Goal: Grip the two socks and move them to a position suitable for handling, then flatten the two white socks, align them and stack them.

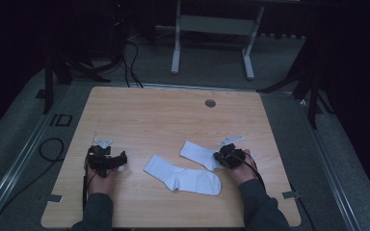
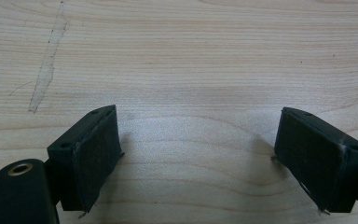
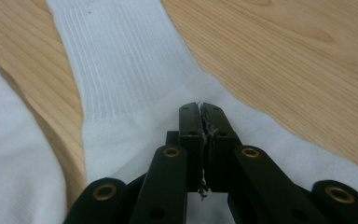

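Resting R gripper (image 3: 202,109), jaws closed, on sock (image 3: 121,70).

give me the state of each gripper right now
left gripper: open, nothing between the jaws, bare table under it.
right gripper: closed, over a white sock; whether it pinches the fabric cannot be told.

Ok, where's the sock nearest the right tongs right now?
In the high view that sock lies right of the table's middle, angled, its lower end under the right tongs; the second sock touches it on the left.
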Tool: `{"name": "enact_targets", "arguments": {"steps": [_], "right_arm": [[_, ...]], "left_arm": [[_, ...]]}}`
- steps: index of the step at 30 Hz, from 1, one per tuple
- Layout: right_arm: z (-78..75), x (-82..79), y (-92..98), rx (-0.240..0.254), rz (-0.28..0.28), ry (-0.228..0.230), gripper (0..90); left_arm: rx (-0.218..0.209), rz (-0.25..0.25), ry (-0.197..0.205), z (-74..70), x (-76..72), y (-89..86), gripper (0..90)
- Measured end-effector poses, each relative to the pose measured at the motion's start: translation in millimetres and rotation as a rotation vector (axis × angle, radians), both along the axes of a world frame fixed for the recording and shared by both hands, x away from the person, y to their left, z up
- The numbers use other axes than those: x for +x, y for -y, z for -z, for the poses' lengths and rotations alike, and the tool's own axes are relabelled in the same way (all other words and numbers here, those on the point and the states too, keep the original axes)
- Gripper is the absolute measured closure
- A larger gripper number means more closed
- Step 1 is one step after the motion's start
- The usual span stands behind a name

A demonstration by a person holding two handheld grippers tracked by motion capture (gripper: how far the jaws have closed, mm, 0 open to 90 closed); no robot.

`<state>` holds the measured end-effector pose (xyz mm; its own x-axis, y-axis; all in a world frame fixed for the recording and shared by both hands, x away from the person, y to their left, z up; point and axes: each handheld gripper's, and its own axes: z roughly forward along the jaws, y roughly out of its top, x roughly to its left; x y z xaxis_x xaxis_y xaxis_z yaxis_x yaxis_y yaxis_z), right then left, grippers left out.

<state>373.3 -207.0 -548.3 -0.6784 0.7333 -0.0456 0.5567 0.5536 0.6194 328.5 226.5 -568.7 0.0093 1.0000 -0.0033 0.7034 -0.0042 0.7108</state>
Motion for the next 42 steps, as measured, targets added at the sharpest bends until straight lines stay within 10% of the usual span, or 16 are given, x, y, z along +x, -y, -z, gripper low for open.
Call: {"name": "enact_targets", "arguments": {"steps": [30, 42], "right_arm": [[1.4, -15.4, 28.7, 0.036, 0.070, -0.002, 81.9], [-19.7, -11.7, 9.1, 0.010, -0.030, 0.059, 72.7]], "left_arm": [[0.002, 0.004, -0.002, -0.1, 0.0, 0.3, 14.1], [0.003, 0.005, -0.001, -0.1, 0.0, 0.2, 14.1]]}}
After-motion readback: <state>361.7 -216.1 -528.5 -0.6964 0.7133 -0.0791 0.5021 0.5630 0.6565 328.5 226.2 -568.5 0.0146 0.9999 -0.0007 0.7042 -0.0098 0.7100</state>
